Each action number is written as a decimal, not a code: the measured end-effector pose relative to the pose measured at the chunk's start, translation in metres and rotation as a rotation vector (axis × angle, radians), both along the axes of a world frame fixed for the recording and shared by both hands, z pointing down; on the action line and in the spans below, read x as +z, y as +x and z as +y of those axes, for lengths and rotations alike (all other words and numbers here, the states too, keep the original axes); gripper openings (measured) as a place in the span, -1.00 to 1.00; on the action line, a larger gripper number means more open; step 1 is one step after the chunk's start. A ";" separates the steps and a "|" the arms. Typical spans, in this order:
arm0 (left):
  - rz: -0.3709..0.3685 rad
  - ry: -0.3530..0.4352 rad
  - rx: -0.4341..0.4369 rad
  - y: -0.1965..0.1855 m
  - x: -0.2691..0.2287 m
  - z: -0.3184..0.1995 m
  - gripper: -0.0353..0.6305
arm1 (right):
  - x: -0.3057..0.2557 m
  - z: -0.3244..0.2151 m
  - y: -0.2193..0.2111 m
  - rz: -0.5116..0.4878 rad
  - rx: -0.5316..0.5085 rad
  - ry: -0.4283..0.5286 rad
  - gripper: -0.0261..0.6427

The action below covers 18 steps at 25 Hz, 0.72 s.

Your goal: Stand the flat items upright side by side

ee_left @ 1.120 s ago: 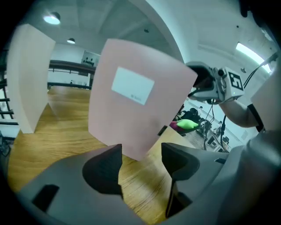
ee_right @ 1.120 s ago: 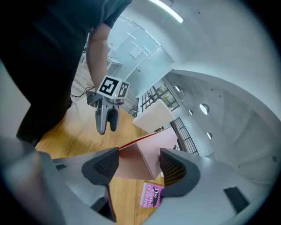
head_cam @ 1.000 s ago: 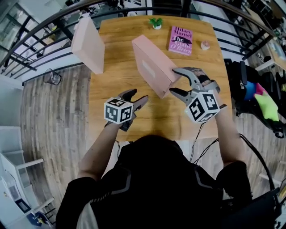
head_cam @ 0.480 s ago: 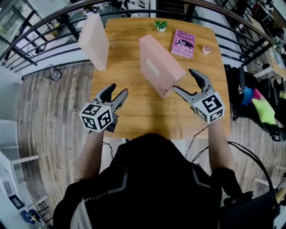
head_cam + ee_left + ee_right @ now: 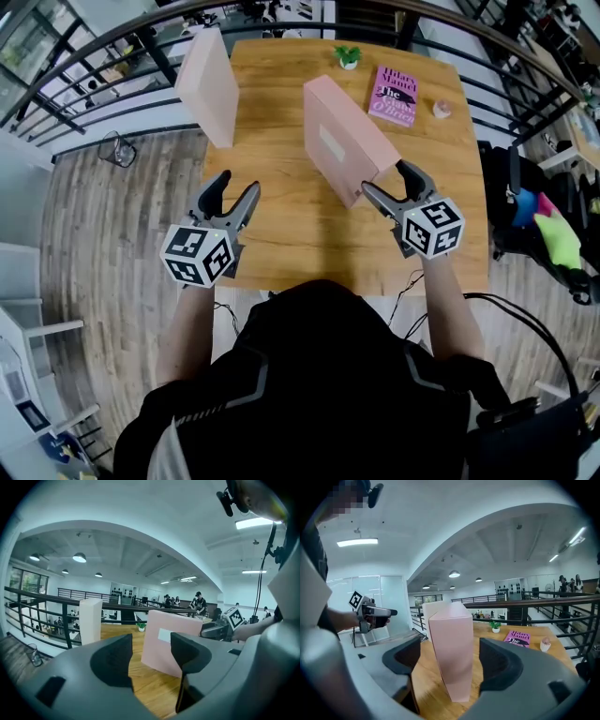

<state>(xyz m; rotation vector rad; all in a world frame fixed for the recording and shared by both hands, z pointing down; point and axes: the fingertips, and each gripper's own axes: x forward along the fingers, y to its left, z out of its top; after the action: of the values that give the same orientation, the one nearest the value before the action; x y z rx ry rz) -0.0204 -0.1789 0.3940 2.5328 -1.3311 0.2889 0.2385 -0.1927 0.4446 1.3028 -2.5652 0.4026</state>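
The wooden table (image 5: 281, 225) carries one upright pink box (image 5: 345, 141) just ahead of the right claw (image 5: 386, 178) and another pink box (image 5: 210, 86) well beyond the left claw (image 5: 238, 184). A flat book (image 5: 395, 96) and a potted plant (image 5: 348, 57) lie farther off.

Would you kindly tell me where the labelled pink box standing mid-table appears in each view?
Head view: the labelled pink box stands at upper centre.
Left gripper view: the box is at centre, label facing the camera.
Right gripper view: the box is at centre, narrow end towards the camera.
Shared landmark: the small potted plant behind the box, just left of it in the left gripper view, right of it in the right gripper view.
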 end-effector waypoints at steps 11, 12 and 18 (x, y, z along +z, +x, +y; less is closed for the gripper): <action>-0.018 0.000 -0.041 -0.026 0.006 0.003 -0.09 | 0.022 -0.006 -0.009 0.017 0.040 -0.057 -0.03; -0.015 -0.003 -0.043 -0.028 0.008 0.004 -0.09 | 0.022 -0.006 -0.011 0.013 0.045 -0.063 -0.03; -0.005 0.011 -0.074 -0.054 0.008 0.004 -0.10 | 0.021 -0.018 -0.040 0.006 0.080 -0.062 -0.04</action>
<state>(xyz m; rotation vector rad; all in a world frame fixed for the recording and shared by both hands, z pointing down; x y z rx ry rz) -0.0743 -0.1750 0.4017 2.4867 -1.4276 0.2738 0.1984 -0.2105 0.4658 1.3856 -2.4811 0.4891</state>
